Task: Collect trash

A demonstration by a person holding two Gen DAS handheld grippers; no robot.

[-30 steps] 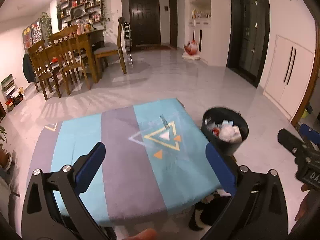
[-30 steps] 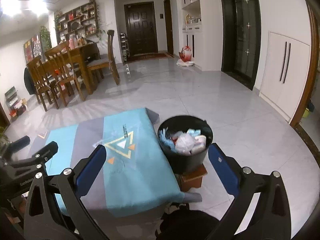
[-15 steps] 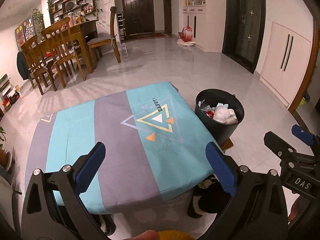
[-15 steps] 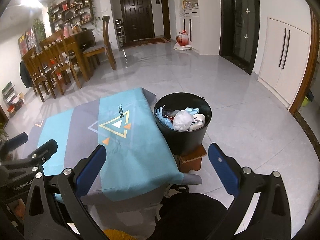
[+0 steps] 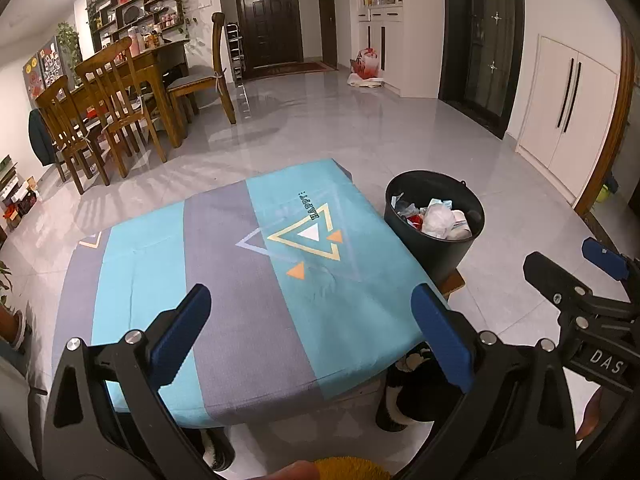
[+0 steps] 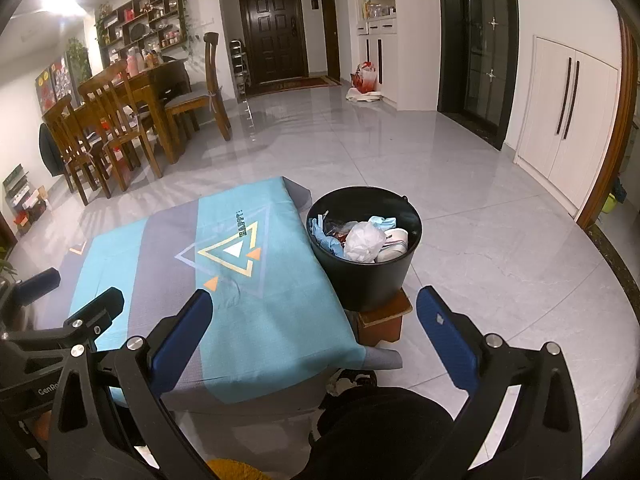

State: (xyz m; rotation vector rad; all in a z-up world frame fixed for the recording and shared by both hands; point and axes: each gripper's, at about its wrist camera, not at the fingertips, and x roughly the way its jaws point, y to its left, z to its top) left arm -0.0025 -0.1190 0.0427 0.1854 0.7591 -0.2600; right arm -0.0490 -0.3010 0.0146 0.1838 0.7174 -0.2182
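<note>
A black trash bucket (image 5: 434,240) holding crumpled white and blue trash (image 5: 440,218) stands on a small wooden stool right of a low table with a teal and grey cloth (image 5: 224,264). It also shows in the right wrist view (image 6: 366,276), with trash (image 6: 362,240) inside. My left gripper (image 5: 312,320) is open and empty, above the table's near edge. My right gripper (image 6: 316,320) is open and empty, near the table's right corner and the bucket. No loose trash shows on the cloth.
A wooden dining table with chairs (image 5: 120,96) stands at the back left. A dark door (image 5: 272,16) is at the back. White cupboards (image 5: 568,116) line the right wall. The person's dark-clad legs (image 6: 380,420) are below the right gripper.
Both grippers have drawn back and up from the table, so more of the cloth and floor shows. Both stay open and empty.
</note>
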